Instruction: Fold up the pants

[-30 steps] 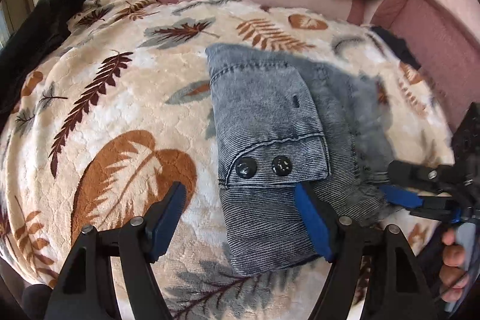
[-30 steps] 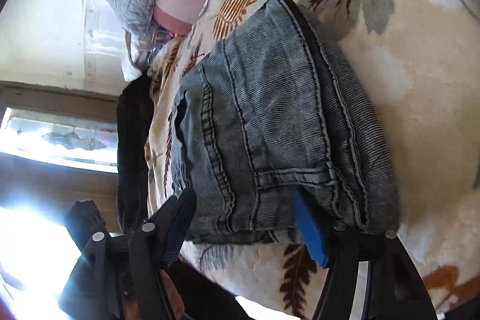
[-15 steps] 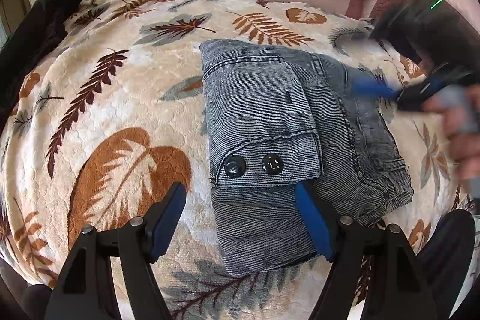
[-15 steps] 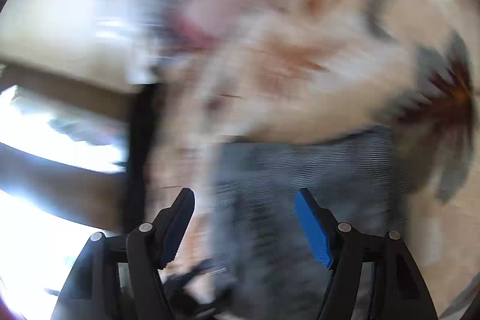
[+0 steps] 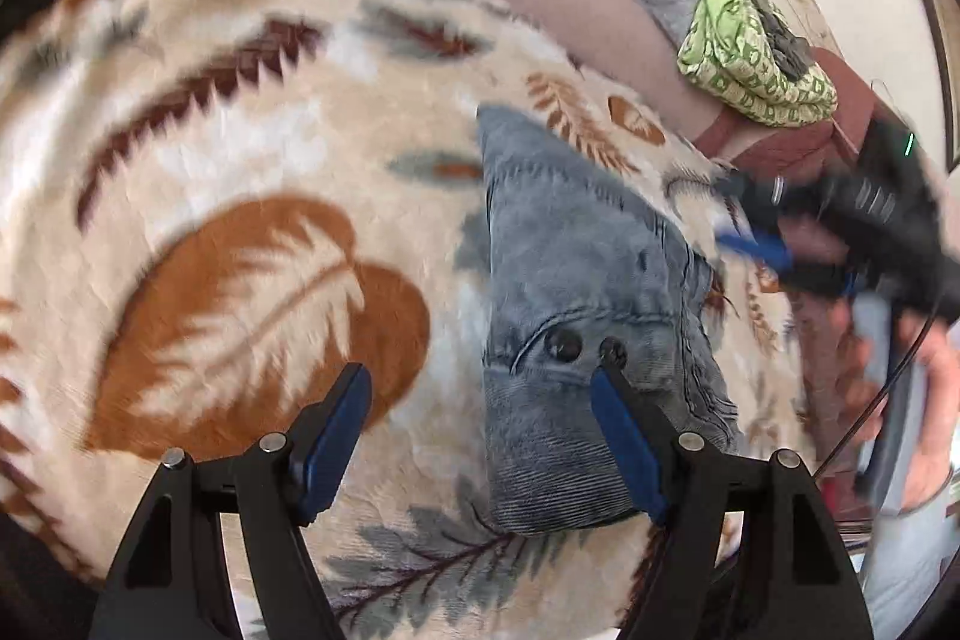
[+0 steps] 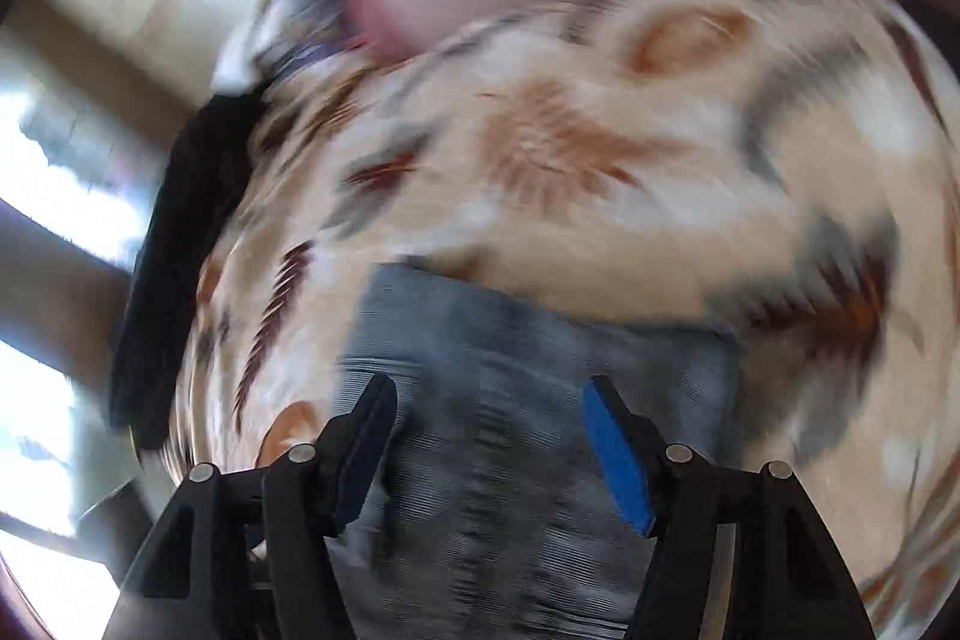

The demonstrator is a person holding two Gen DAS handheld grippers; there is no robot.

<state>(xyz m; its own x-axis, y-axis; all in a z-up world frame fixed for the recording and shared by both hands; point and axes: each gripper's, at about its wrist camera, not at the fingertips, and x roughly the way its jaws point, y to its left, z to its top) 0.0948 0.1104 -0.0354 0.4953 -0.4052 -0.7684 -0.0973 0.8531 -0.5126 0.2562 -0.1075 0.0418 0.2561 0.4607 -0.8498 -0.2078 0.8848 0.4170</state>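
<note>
Nearest the pants (image 5: 576, 316), left gripper (image 5: 480, 436) spread wide and empty, one blue pad over the near edge – tilted differently than a second ago. Pants folded small on the blanket (image 5: 240, 148), button flap up. Just beyond the pants, right gripper (image 5: 756, 250) also released, lifted off the hem it hovered at. Behind, a green cloth (image 5: 750, 58). Probably folding done – hands withdrawing.

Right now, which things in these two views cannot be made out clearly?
- Right wrist view: motion blur smears the folded jeans and leaf-print blanket.
- Left wrist view: right gripper is blurred; its jaws are unclear.
- Left wrist view: the hand is cut by the edge.
</note>
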